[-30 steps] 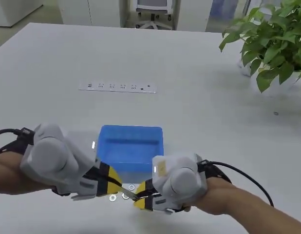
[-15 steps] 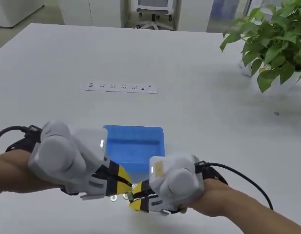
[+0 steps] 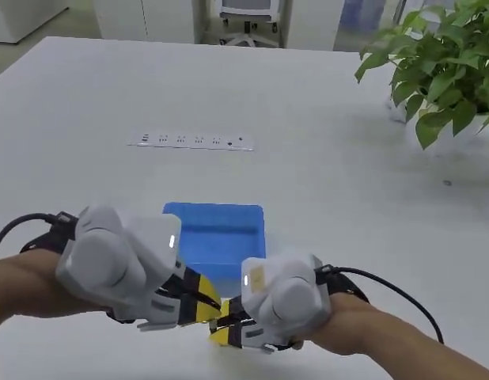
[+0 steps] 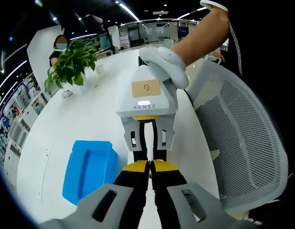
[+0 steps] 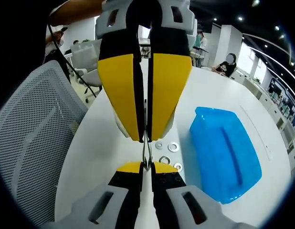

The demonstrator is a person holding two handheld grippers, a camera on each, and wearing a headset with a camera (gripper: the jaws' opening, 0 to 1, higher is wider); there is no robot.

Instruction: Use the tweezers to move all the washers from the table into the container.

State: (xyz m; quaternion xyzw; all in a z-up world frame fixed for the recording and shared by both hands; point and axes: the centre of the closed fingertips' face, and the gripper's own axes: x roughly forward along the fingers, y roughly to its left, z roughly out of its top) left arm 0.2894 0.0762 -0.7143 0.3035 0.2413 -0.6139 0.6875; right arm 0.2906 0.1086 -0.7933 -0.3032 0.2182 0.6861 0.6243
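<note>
**Left hand-held gripper** (image 3: 203, 304): comes in from 9 o'clock, low over the bench (image 3: 324, 158), forearm laid nearly flat, jaws pointing toward 3 o'clock. The jaws are narrow, pads all but meeting. In the right gripper view the thin steel tweezers (image 5: 146, 150) run up into the slit between them.

**Meeting point:** the two tools sit nose to nose at 6 o'clock in the head view, tips touching or nearly so. It reads as a shared hold, likely a regrip so the tweezers sit straight before any picking (my guess).

**Right hand-held gripper** (image 3: 221, 324): enters from 4 o'clock, wrist bent inward, jaws pointing toward 10 o'clock. Its jaws are pinched on the other end of the tweezers.

**Washers** (image 5: 173, 147): four that I can count, loose on the bench in a close cluster. They lie at 1 o'clock from the right tool's tips, between those tips and the container. None is lifted yet.

**Container** (image 3: 215, 233): blue, at 12 o'clock just beyond the grippers, near enough to make each carry short. I see no washer inside it.

The task looks near its start.
</note>
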